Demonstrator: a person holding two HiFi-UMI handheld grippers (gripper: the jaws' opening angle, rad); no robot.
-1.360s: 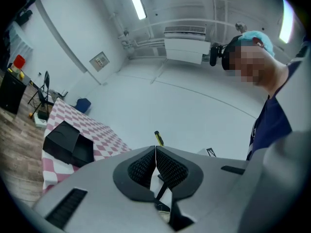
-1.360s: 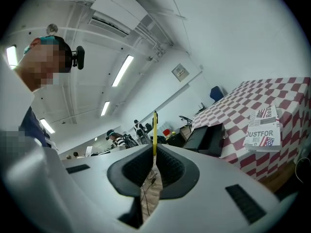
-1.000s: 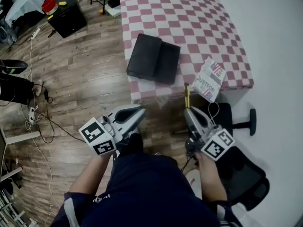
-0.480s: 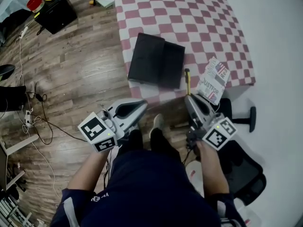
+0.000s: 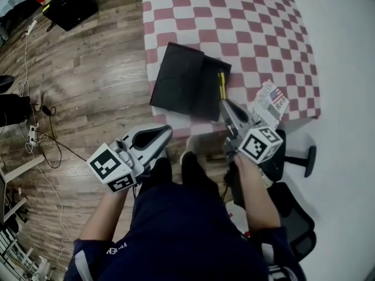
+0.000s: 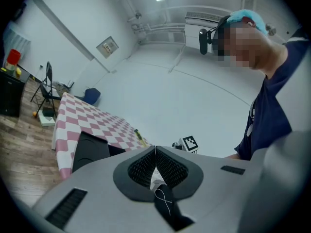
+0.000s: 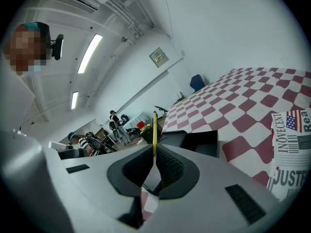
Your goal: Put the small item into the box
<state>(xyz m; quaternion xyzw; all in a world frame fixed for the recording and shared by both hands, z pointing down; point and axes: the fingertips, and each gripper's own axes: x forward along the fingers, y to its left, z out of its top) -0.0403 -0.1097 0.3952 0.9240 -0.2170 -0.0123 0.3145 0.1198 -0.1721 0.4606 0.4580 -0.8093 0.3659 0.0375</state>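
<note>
One black box (image 5: 181,81), one printed bag (image 5: 270,101), one pen (image 5: 221,82) in right gripper (image 5: 225,105).

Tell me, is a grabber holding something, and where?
The right gripper pinches the thin yellow stick by its near end; the rest pokes out in front. The left gripper is shut on nothing.

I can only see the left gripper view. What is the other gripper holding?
Observer: The right gripper is shut on a thin yellow stick.
Operator: Is the stick over the box?
Observer: In the head view the stick's far end overlaps the right half of the open black box. I cannot tell how high it is.
Operator: What else is on the table?
Observer: A newspaper-print packet lies at the checkered table edge, right of the box.
</note>
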